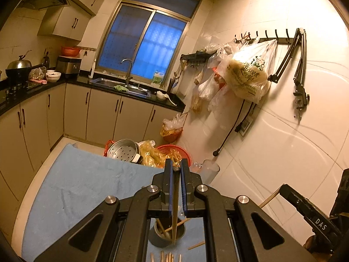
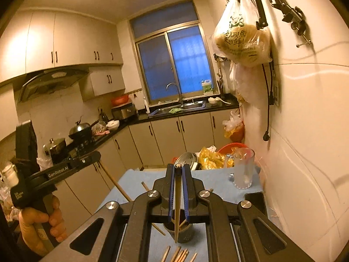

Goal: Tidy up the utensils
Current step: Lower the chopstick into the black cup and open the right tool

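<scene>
left gripper (image 1: 176,170) and right gripper (image 2: 178,168), each with jaws clamped on a single chopstick that hangs point-down between the blue pads. the left chopstick (image 1: 175,214) has its tip just inside or at the near rim of the dark metal utensil cup (image 1: 161,238); the right chopstick (image 2: 177,218) hangs over the same cup (image 2: 185,233) with its tip low against the near wall, and whether it is inside or just in front cannot be told. the cup already holds several chopsticks leaning at angles. loose chopsticks (image 2: 176,254) lie in a row on the blue cloth (image 1: 76,185) covering the surface, just in front of the cup; another (image 2: 158,228) lies beside it. a clear glass mug (image 2: 244,170) stands farther back, near the wall.

step in hand, as judged: dropping both held chopsticks into the cup. to do it well, centre each tip over the cup mouth, clear of the rim and of the leaning sticks, keep the stick near vertical, lower until most of its length is inside, then part the jaws. release one side at a time so the two grippers do not crowd each other or tip the cup.
</scene>
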Demonstrator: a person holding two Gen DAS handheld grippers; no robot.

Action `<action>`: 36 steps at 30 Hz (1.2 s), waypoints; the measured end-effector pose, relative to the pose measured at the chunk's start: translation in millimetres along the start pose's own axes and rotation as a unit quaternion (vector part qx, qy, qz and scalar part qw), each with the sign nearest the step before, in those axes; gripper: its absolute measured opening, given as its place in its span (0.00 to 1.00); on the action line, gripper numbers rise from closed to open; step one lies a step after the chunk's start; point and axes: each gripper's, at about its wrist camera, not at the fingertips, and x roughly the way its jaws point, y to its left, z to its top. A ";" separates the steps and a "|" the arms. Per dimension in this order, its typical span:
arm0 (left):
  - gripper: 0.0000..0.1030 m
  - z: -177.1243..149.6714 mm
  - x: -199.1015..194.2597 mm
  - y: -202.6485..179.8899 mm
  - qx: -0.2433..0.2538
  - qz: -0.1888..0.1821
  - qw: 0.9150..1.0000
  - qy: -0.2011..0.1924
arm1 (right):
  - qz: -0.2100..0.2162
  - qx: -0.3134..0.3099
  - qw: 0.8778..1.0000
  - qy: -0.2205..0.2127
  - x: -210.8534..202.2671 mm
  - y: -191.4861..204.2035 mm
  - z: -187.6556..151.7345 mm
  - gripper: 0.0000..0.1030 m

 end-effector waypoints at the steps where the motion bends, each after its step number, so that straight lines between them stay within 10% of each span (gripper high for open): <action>1: 0.06 -0.2 3.8 -0.3 -0.001 -0.001 1.000 -0.001 | -0.001 0.002 1.000 -0.003 1.3 -1.4 0.8 0.08; 36: 0.07 -45.4 81.9 27.3 0.000 0.034 0.997 0.068 | -0.006 0.005 0.999 0.040 103.2 -29.4 -42.8 0.11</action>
